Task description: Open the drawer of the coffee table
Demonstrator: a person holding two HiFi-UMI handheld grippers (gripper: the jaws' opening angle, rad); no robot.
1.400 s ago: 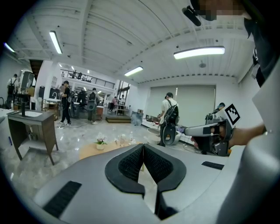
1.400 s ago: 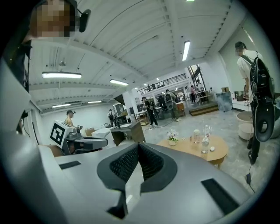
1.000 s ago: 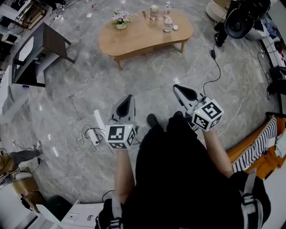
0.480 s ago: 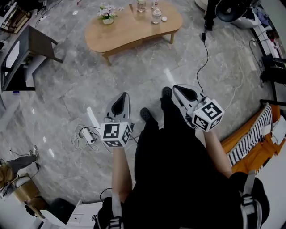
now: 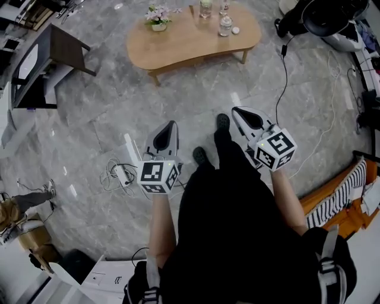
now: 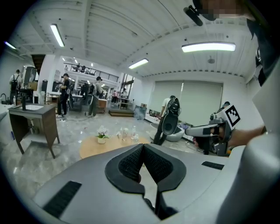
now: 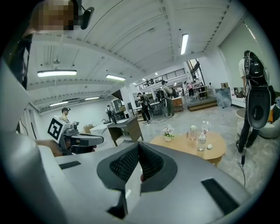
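— Tongs first: how do they stand?
— Left tongs [image 5: 171, 126] and right tongs [image 5: 237, 112] are both pinched together with nothing between them, side by side over the marble floor [image 5: 107, 119].
— And the table?
— The wooden table [image 5: 184, 43] lies at twelve o'clock, well apart from both. Flowers [image 5: 158, 16] and bottles [image 5: 225, 25] stand on it. I cannot make out its drawer.

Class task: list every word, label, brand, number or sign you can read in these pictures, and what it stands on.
Nothing here can be read.
Marker cube: black-and-white squares, no letters.
Bottle on the coffee table: label too small to read.
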